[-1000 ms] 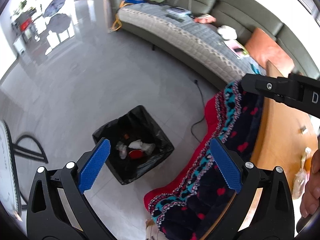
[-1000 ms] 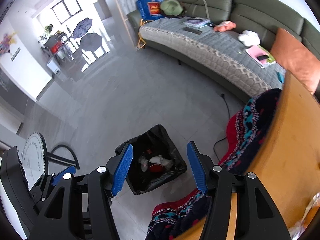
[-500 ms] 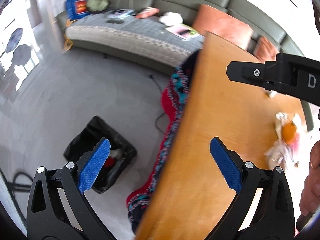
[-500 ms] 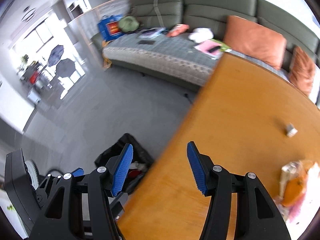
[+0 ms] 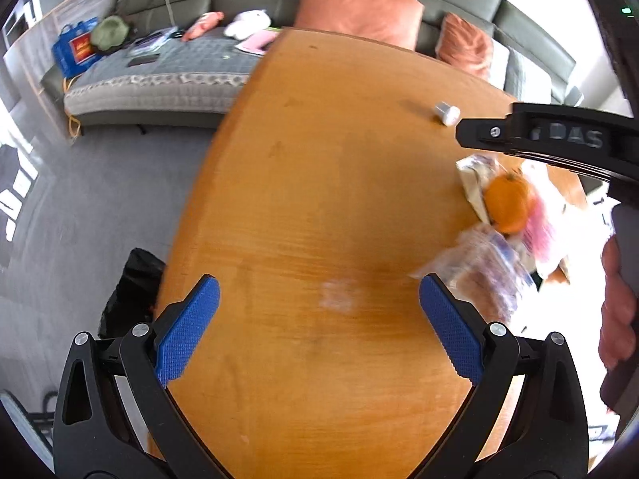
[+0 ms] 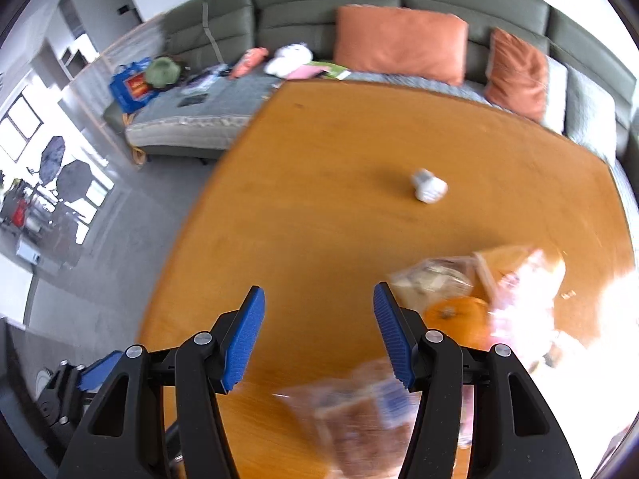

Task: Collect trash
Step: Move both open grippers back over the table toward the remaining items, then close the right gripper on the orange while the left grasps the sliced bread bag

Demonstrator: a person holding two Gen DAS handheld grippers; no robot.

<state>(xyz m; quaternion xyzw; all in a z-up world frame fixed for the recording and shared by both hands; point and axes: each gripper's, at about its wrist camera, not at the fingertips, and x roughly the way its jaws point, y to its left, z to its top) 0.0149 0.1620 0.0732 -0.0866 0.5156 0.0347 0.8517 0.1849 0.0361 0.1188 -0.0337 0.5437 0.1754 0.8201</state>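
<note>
Several pieces of trash, a clear wrapper (image 6: 359, 411), an orange fruit (image 6: 459, 317) and a small white scrap (image 6: 429, 187), lie on the wooden surface (image 6: 319, 219). The right tool (image 6: 319, 335) hovers above the wrapper, fingers spread wide, empty. The left tool (image 5: 319, 327) hangs over bare wood, equally wide, with the black bin bag (image 5: 133, 291) on the floor beside the surface.

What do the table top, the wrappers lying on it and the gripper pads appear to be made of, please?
Table top: probably varnished wood, with orange-brown grain streaks and a soft sheen.
Wrappers: apparently thin clear plastic film, crinkled and see-through, though blurred.
Gripper pads: seemingly matte blue rubber or plastic, with a fine knurled texture.
</note>
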